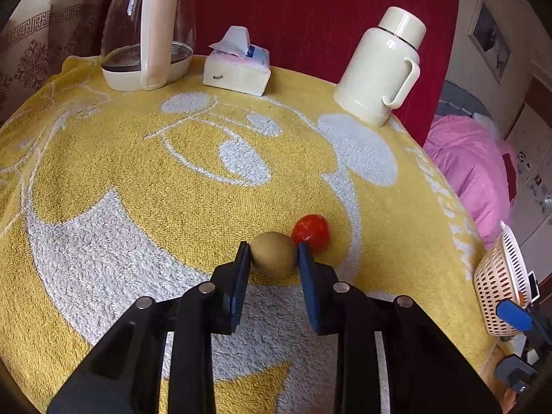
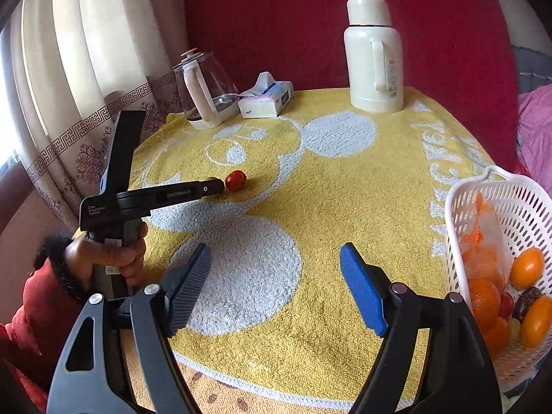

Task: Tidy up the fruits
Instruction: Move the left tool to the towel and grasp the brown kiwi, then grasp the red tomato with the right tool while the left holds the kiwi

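Left wrist view showed the left gripper (image 1: 274, 253) clenched on a brown kiwi (image 1: 273, 254), both blue pads pressed against its sides while the fruit sat on the yellow towel (image 1: 138, 158). Touching the kiwi on its far right side lay a red tomato (image 1: 310, 232), also on the towel. Along the far edge stood a glass kettle (image 1: 146, 31) at the left, a tissue pack (image 1: 238, 69) just to its right, and a cream thermos (image 1: 381, 65) well apart at the far right. A white perforated basket (image 1: 500, 289) sat at the right edge of the table.

Right wrist view showed the right gripper (image 2: 276, 276) released, its pads spread wide and nothing between them, hovering over the near part of the towel (image 2: 345, 207). The basket (image 2: 459, 214) stood just right of it, holding several orange fruits (image 2: 528, 267) and a dark one that was hard to identify. Farther off at the left, the person's hand (image 2: 107, 255) gripped the handle of the left gripper (image 2: 219, 186), whose tips reached the tomato (image 2: 236, 180); the kiwi was hidden behind the fingers from this side. The kettle (image 2: 207, 86), tissue pack (image 2: 265, 98) and thermos (image 2: 374, 55) lined the far edge.
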`<state>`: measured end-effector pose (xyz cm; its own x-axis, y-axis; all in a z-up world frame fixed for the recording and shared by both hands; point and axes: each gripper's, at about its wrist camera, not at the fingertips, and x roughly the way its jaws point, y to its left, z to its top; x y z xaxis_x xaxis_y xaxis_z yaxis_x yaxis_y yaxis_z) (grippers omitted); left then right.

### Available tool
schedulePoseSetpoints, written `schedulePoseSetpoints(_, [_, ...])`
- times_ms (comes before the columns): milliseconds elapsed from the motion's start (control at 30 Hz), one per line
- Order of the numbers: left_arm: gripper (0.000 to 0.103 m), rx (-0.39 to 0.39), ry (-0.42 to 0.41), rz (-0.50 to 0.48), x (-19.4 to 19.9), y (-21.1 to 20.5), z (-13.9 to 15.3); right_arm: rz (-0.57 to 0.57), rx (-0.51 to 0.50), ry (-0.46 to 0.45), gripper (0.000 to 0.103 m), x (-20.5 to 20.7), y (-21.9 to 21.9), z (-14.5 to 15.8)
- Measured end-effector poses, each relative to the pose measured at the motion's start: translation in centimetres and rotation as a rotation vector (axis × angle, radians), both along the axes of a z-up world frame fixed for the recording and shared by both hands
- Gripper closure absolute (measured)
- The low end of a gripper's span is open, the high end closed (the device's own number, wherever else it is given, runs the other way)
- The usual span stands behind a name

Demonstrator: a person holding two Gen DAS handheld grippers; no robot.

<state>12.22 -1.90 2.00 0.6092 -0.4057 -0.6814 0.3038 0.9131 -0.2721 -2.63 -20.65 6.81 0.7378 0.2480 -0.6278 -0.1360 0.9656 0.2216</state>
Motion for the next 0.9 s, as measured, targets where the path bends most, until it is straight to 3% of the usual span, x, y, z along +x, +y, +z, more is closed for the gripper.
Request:
schedulePoseSetpoints(167, [0.074, -0.018, -0.058, 0.067, -0.7, 1.9, 1.4, 0.006, 0.008, 0.043, 0.025, 3.0, 0.8, -0.5])
schedulePoseSetpoints(433, [0.074, -0.028, -0.076, 0.189, -1.0, 5.4, 1.6, 0.046, -0.042, 0.073, 0.039, 9.5, 5.0, -1.5])
schedulePoseSetpoints(833, [0.074, -0.059, -0.073, 0.211, -1.0, 6.3, 1.7, 0.1, -0.207, 0.094, 0.062, 15.4, 11.0, -3.8])
schedulePoseSetpoints(900, [0.074, -0.061, -0.071, 0.212, -1.0, 6.3, 1.7, 0.095, -0.221, 0.11, 0.071, 16.0, 11.1, -4.3])
